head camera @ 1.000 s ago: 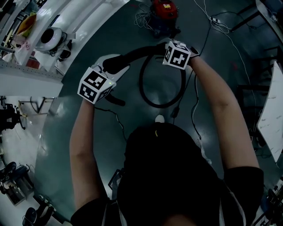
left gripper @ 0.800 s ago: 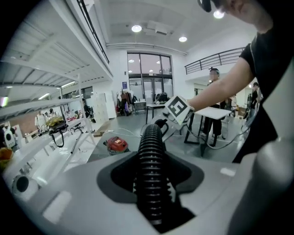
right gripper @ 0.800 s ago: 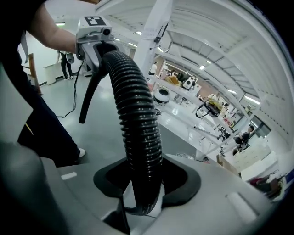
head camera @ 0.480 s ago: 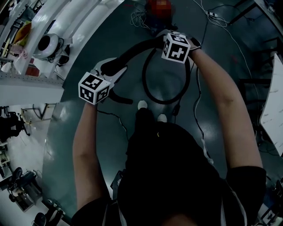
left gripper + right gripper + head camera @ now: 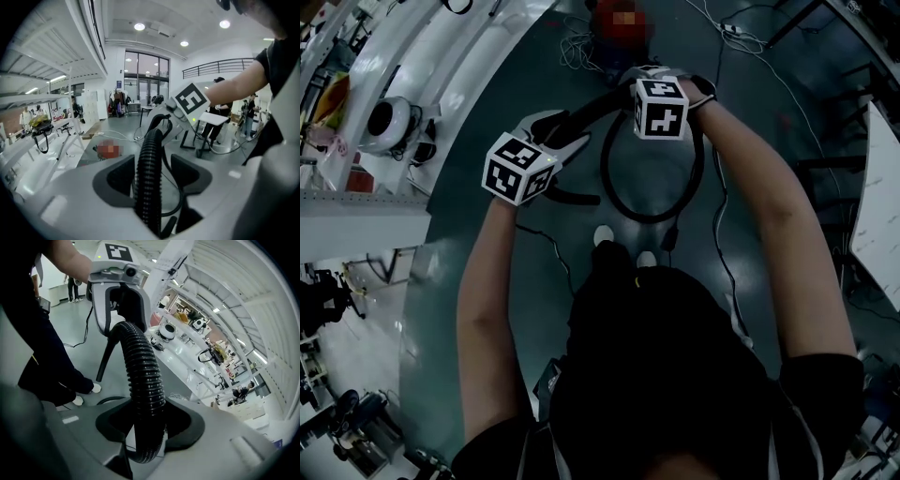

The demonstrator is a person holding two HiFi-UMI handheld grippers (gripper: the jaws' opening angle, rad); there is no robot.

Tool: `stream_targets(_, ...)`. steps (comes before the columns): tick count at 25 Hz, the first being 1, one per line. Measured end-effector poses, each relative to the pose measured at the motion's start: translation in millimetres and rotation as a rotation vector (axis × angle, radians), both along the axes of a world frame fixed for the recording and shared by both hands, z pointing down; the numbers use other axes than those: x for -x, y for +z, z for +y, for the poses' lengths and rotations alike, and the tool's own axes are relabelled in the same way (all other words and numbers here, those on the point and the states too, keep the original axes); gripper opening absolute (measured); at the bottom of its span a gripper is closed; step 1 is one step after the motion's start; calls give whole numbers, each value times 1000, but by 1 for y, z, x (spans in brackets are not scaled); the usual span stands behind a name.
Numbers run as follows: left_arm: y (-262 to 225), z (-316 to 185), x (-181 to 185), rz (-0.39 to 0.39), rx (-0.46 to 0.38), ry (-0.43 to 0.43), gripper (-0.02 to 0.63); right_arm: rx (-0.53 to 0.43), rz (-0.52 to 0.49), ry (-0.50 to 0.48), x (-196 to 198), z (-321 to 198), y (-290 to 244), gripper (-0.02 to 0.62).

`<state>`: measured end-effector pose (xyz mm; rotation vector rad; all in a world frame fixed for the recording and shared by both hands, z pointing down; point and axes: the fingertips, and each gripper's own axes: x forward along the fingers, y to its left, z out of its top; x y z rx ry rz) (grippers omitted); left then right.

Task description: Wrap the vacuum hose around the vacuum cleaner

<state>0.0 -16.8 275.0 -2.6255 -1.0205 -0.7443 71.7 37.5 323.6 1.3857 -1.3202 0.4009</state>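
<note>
vacuum hose (image 5: 592, 105) running from left hand-held gripper (image 5: 561, 131) across to right hand-held gripper (image 5: 630, 86), vacuum cleaner (image 5: 607, 21) on floor (image 5: 511, 66) beyond them

On the grey floor (image 5: 759, 103) stand a red vacuum cleaner (image 5: 614, 21), loose cables (image 5: 577, 52) and white shoes (image 5: 604, 234).

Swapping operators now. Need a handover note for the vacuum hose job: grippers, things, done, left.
Left gripper: jaws just opening, hose between them, not clamped.
Right gripper: just closed, shut on the hose.
Hose spans both grippers, with a slack loop beyond them; vacuum cleaner stands farther ahead.
Done: hose picked up.
Left: no turn around the vacuum cleaner shows; all wrapping remains.
</note>
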Motion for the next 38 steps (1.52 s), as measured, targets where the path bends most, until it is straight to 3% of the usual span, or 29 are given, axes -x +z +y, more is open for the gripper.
stream_targets(8,22,-4,-33,-117,-144,143,251,9,-22,-34,-6,-37,-7,166)
stream_targets(11,38,-17,-44,-164,-243,142,159,-2,-25,-46,-8,-52,-14,166)
stream_targets(13,41,-27,-50,-154,-271,133,114,-10,-20,-45,-11,-61,-16,166)
stream_targets(21,29,-46,-71,-42,-147,90,110,-95,-22,3,-30,-84,-24,183)
stream_targets(25,24,-57,-81,5,-118,89,110,-129,-66,131,-51,-80,-22,230)
stream_targets(30,10,-75,-90,53,-46,63,110,-194,-38,287,-83,-54,-21,255)
stream_targets(38,-23,-77,-101,140,45,35,110,-235,-40,399,-124,-4,-16,288)
